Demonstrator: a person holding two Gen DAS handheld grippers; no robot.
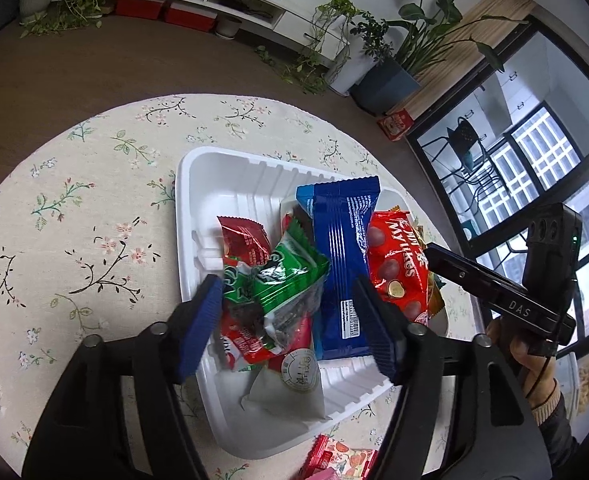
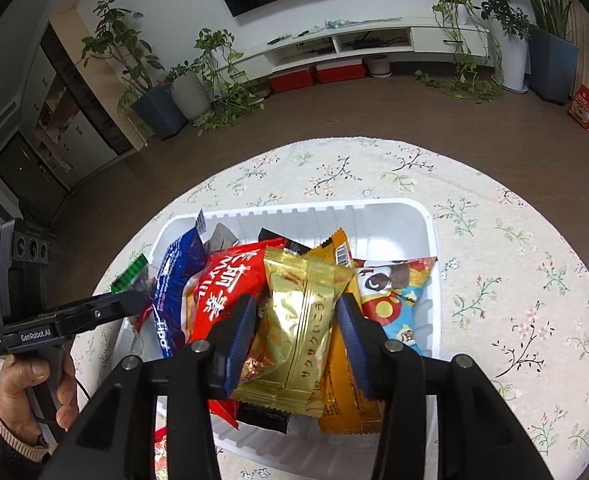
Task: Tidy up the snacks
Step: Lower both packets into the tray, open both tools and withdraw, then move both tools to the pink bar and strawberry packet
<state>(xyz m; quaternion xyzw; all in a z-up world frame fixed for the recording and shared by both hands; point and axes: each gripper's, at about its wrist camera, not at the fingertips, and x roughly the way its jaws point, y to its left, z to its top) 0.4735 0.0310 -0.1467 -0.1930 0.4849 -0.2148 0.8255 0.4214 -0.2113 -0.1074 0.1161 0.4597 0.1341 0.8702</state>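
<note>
A white plastic tray (image 1: 198, 160) (image 2: 414, 208) on the floral tablecloth holds a pile of snack packets. My left gripper (image 1: 290, 320) hangs open over the tray's near end. A crumpled green packet (image 1: 290, 268) and the lower part of a long blue packet (image 1: 340, 248) lie between its blue pads. A red Mylikes bag (image 1: 398, 264) lies to the right of them. My right gripper (image 2: 296, 340) stands open around a gold packet (image 2: 298, 320). That packet rests on an orange packet (image 2: 342, 400), beside the red bag (image 2: 226, 288).
The round table's cloth (image 1: 74, 240) (image 2: 514, 280) lies bare around the tray. A pink packet (image 1: 334, 456) lies outside the tray at its near edge. A light-blue cartoon packet (image 2: 398, 300) fills the tray's right side. Brown floor, potted plants and a low white cabinet surround the table.
</note>
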